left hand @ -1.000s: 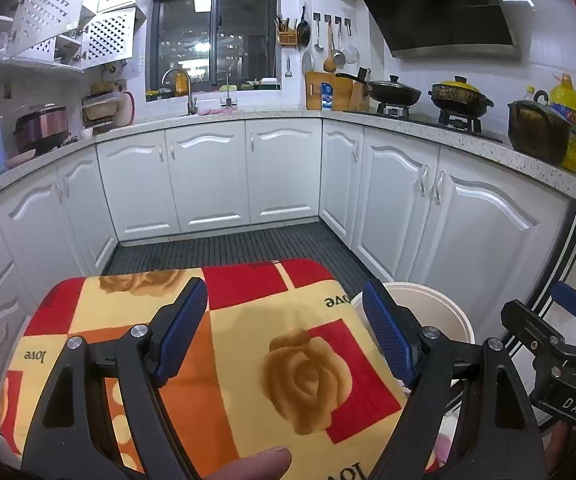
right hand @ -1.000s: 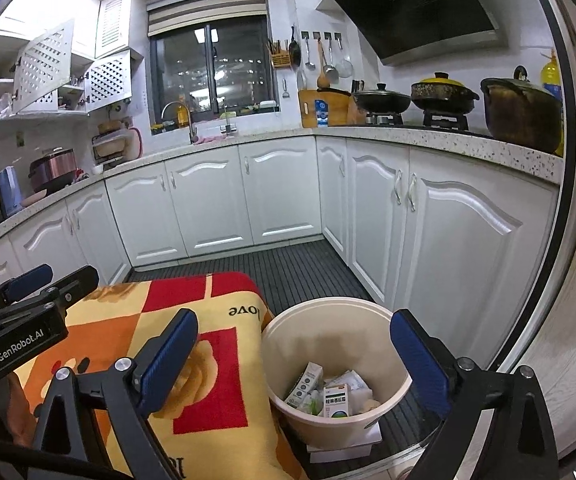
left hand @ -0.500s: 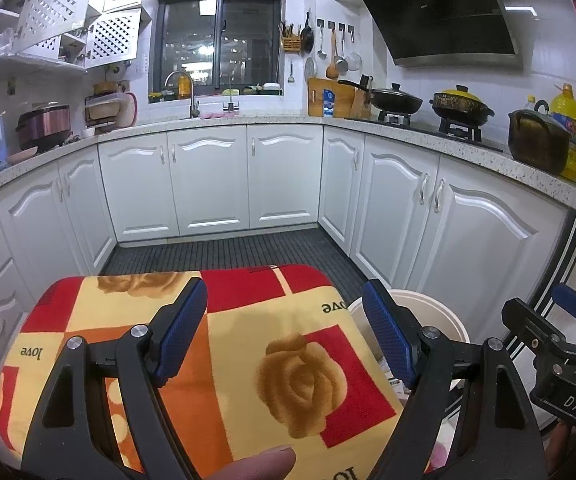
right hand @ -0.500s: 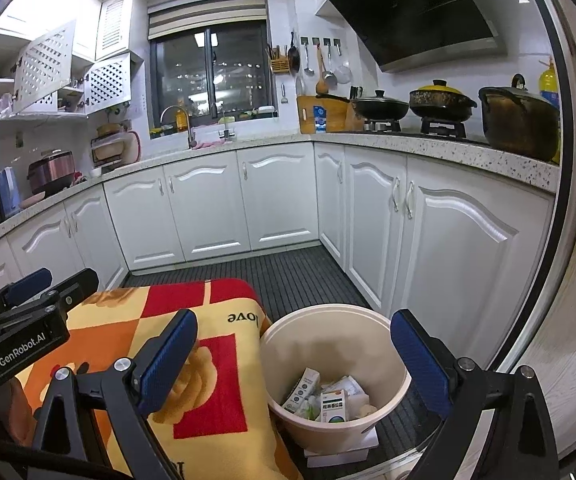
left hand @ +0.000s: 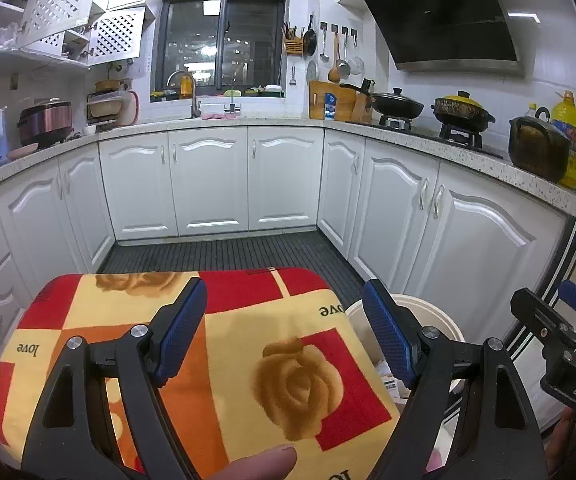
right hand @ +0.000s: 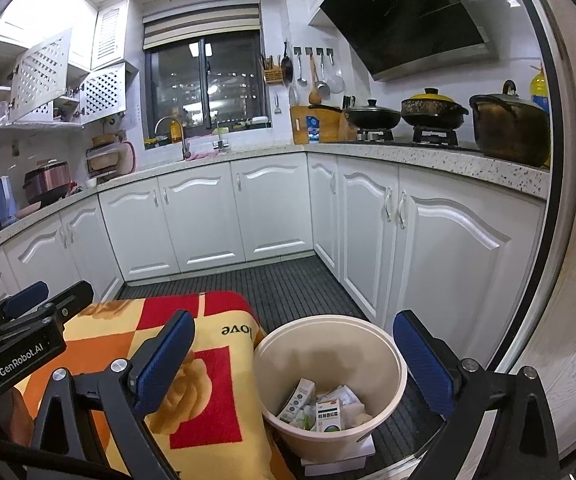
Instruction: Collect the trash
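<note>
We stand in a kitchen of white cabinets (left hand: 280, 176) that run round a dark ribbed floor (right hand: 288, 284), and nearest to us is a low surface draped in a red, orange and yellow cloth (left hand: 248, 360) printed with roses and the word "love". Our left gripper (left hand: 284, 332) hangs over this cloth with its blue pads spread wide and nothing between them. Our right gripper (right hand: 288, 360) is likewise spread wide and bare, its left pad over the cloth's edge and its right pad beyond the bin.

Just beside the cloth's right edge stands a cream round bin (right hand: 392, 392) on the floor, resting on what looks like a flat white box (right hand: 340, 456). Inside it lies the trash: a small white carton with an orange top (right hand: 329, 416), a slim white and teal box (right hand: 296, 400) leaning against the wall, and some paper packets (right hand: 344, 394) behind them. From the left wrist view only the bin's rim (left hand: 436, 316) shows past the right finger.

Farther off, the speckled counter (left hand: 468, 152) on the right carries a brown pot (left hand: 536, 152), a yellow oil bottle (left hand: 568, 136), a yellow-lidded casserole (left hand: 462, 108) and a black wok (left hand: 398, 104) on the burners under a dark range hood (left hand: 444, 16). At the back a tap (left hand: 188, 92) stands below a dark window (left hand: 224, 48), and a rice cooker (left hand: 44, 124) sits on the left counter.
</note>
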Demonstrator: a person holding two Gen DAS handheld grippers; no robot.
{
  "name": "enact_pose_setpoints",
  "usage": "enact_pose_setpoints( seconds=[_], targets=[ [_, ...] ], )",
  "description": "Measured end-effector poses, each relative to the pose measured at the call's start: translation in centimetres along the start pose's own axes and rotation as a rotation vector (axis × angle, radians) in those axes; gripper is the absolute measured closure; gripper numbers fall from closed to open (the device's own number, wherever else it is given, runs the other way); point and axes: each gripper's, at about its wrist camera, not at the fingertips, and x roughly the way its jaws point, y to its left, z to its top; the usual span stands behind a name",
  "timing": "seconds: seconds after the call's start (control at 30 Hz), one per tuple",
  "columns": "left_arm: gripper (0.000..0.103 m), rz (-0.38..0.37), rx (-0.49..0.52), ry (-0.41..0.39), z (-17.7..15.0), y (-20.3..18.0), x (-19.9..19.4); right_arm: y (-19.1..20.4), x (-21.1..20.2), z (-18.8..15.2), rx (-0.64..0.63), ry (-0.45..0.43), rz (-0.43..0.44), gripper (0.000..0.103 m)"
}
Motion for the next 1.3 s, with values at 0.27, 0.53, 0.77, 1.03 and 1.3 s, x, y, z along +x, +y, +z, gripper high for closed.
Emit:
enact_pose_setpoints(
  seconds=[0.27,0.53,0.77,1.03,1.3],
  targets=[
    [0.024,0.004,0.016,0.001,-0.3,-0.5,0.1,0.1,0.2,0.2,-0.015,0.005,-0.004,0.004],
    [0.024,0.007,0.01,0.009,-0.4,-0.4,0.3,0.3,0.2,0.3,-0.02,0.005,-0.004,0.004],
    [0.024,0.009,0.015,0.007,-0.6,-0.2,0.3,0.5,0.6,0.3,-0.025,0.008,0.002,0.004],
    [0.024,0.013,0.019,0.009,-0.8,0.1,0.4,0.5,0.7,0.3,-0.033,0.008,0.005,0.004],
    [0.024,0.017,0.021,0.01,-1.0,0.5,0.4,0.5,0.9,0.2,-0.029,0.018,0.009,0.004]
  ],
)
